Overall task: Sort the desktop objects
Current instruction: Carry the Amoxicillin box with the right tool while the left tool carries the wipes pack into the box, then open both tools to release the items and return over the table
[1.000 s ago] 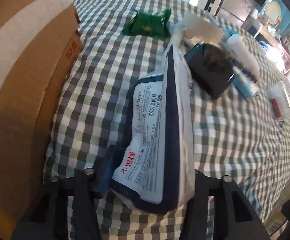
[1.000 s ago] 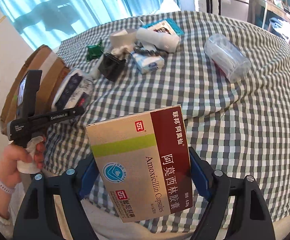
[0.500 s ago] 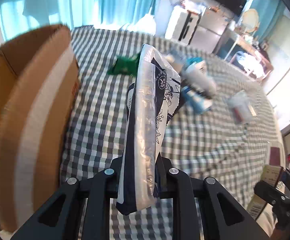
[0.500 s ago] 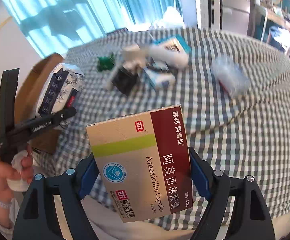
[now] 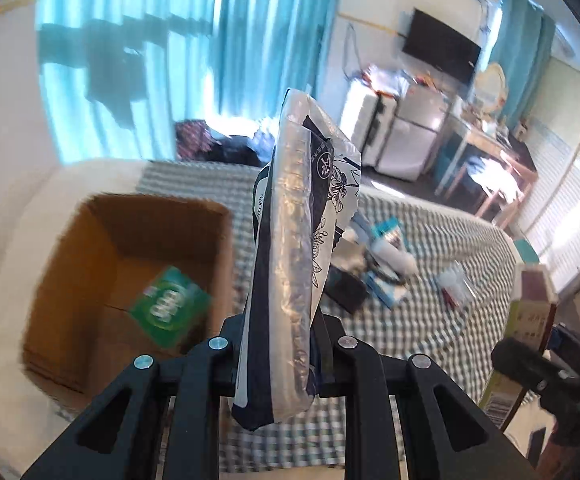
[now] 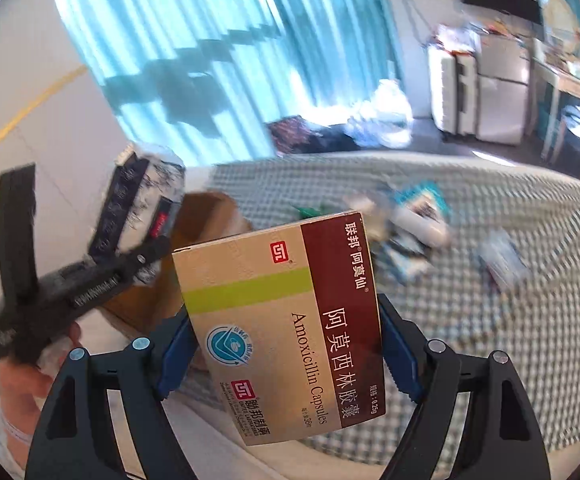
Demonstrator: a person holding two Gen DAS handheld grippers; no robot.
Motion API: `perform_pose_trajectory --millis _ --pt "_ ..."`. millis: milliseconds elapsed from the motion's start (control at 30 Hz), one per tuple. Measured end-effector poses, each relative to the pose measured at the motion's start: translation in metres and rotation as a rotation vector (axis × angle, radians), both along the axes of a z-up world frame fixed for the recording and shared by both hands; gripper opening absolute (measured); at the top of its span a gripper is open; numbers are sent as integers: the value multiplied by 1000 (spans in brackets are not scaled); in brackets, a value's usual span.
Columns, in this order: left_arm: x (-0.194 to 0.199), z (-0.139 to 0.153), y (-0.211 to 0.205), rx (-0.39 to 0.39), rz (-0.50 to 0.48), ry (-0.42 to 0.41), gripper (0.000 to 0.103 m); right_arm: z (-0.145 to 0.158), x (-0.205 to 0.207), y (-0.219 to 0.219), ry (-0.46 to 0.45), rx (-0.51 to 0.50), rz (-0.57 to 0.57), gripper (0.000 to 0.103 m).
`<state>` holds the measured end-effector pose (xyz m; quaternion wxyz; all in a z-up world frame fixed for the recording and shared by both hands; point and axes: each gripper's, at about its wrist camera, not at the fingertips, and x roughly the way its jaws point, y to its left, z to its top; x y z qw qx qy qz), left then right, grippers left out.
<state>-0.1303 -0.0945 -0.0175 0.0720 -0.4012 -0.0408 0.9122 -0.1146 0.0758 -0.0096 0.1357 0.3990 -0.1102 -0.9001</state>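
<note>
Left tongs (image 5: 280, 354): clenched on a tissue pack (image 5: 293, 264), gripped near its lower end, long axis running up and away from the tongs, slightly tilted; held in the air. Box (image 5: 130, 280): open cardboard carton, down and to the left of the pack, standing at the left edge of the checked worktop (image 5: 429, 308); a green packet (image 5: 170, 306) lies on its floor. Judged relation: the pack sits just right of the box's near right wall, not yet over the opening, so a short leftward carry and a lowering would put it in; the left tongs are clearly the nearer to the box. Right tongs (image 6: 286, 360): clenched across the sides of an Amoxicillin carton (image 6: 286, 320), held upright in the air over the near worktop edge, well to the right of the box; seen from this side, the left tongs and the pack (image 6: 138, 204) hang high above the box rim (image 6: 210, 216). Remaining items (image 5: 377, 268): a blurred cluster at mid-worktop, untouched, too smeared to list singly. Left hand (image 6: 30, 380): below its tool, wrist low, tongs angled upward.
</note>
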Motion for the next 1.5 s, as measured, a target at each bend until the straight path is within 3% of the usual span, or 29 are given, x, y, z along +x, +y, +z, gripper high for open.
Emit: perform_pose_trajectory --millis 200,400,533,600,733,833,933,1067,1200,1333,1500 --pt "-1 -17 -67 -39 125 -34 20 13 -31 -79 12 -62 144 81" --pt "3 -58 -114 -88 156 -104 20 -21 -67 -145 -67 -138 222 81" --pt "1 -81 -116 -94 154 -133 23 -45 -90 -166 -139 -273 191 81" --pt "1 -85 -116 -105 159 -131 33 -52 -97 -174 -149 -282 161 82" --pt "2 -92 -123 -96 203 -137 80 -55 -108 -187 -157 -259 135 85" --pt "5 -92 -127 -103 215 -119 89 -57 -112 -184 -180 -294 118 88" --pt "8 -91 -127 -107 212 -122 89 -53 -110 -176 -155 -361 110 88" --pt "-1 -85 -127 -93 199 -127 89 -43 -103 -162 -137 -364 91 88" --pt "7 -69 -111 -107 164 -94 90 -30 -84 -138 -59 -282 53 88" --pt "20 -52 -85 -104 122 -37 100 -29 -51 -95 29 -123 -40 88" --pt "30 -42 -29 -91 45 -16 103 -34 -17 -21 51 -90 -170 88"
